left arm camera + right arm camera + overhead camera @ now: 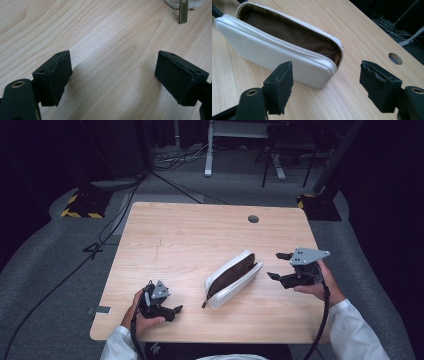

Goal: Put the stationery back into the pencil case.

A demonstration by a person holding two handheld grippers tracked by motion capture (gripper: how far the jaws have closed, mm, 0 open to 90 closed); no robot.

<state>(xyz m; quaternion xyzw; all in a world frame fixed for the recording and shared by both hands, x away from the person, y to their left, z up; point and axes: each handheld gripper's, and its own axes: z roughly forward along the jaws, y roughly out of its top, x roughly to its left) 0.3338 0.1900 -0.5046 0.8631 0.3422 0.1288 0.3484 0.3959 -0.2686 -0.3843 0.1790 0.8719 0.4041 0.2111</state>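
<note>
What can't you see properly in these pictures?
- Inside the pouch: dark in the right gripper view, so I can't tell if it holds anything.
- Pouch in the left gripper view: cut off by the top edge; just a corner and the zipper pull.
- Pull's lettering: too small.

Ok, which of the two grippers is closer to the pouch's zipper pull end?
The left gripper. The zipper pull hangs just ahead of its open jaws, while the right gripper faces the white pouch at its far end.

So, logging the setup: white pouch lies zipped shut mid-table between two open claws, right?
Not quite: the white leather-look zip pouch is unzipped, its brown mesh lining exposed in the right gripper view. It does lie mid-table between the open left claw and right claw.
</note>
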